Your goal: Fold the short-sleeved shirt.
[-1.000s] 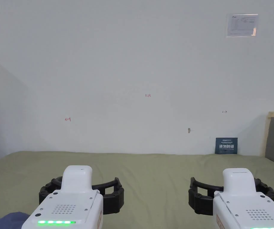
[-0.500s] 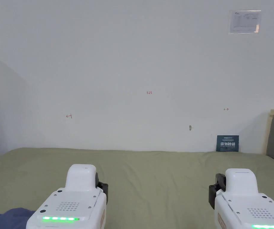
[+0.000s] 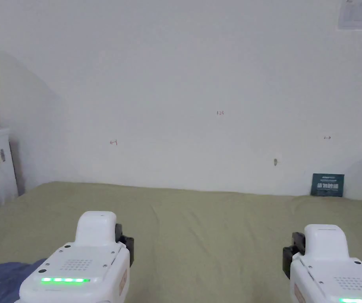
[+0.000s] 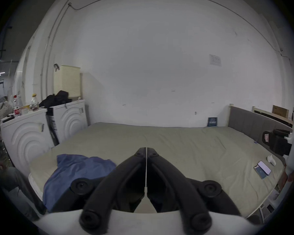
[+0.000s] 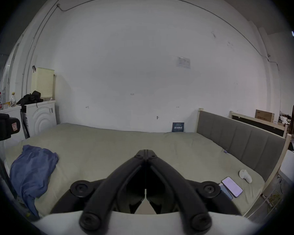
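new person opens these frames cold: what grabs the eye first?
The crumpled blue shirt, bunched at the bed's near left corner on the olive sheet, untouched. Next, the left gripper and right gripper, both with jaws closed on nothing, held above the bed. Then two phones lying at the near right edge.

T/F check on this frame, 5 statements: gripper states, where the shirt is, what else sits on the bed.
1. Both grippers are shut and hold nothing. True: the left gripper and the right gripper each have their jaws closed together over the bed.
2. The blue shirt lies neatly folded. False: it is a crumpled heap.
3. The shirt is at the bed's left near corner. True.
4. Two phones lie on the bed's right side. True, beside a small white object.
5. The left gripper touches the shirt. False: it is held above the bed, apart from it.
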Available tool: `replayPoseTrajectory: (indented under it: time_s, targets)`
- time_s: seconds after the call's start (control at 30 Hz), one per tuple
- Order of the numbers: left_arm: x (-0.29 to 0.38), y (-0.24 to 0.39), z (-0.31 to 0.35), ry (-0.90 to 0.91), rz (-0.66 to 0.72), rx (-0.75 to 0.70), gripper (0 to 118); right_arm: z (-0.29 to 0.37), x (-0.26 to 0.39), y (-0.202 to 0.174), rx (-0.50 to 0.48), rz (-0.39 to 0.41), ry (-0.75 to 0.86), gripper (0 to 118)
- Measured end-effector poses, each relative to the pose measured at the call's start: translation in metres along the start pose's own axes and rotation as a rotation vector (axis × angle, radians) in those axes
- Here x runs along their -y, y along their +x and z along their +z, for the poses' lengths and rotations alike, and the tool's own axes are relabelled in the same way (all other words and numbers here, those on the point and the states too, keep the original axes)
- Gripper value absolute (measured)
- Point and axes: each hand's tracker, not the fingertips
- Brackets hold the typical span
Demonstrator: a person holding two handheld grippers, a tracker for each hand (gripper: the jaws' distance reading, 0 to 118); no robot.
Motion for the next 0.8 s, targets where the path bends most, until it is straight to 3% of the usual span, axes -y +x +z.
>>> replayPoseTrajectory:
  time_s: [0.17, 0.37, 0.57, 0.8]
  targets:
    - [-0.001, -0.065, 0.017, -0.006, 0.020, -0.168, 2, -0.012, -0.002, -0.064, -0.184, 0.018, 0.005, 0]
    - [0.004, -0.143, 0.046, -0.026, 0.041, -0.379, 3, -0.023, -0.003, -0.137, -0.395, -0.031, -0.018, 0]
    - [0.017, -0.193, 0.056, -0.063, 0.059, -0.487, 3, -0.028, 0.005, -0.181, -0.480, -0.001, -0.031, 0]
    - [0.032, -0.215, 0.033, -0.108, 0.079, -0.488, 3, -0.038, 0.018, -0.198, -0.504, 0.032, -0.053, 0]
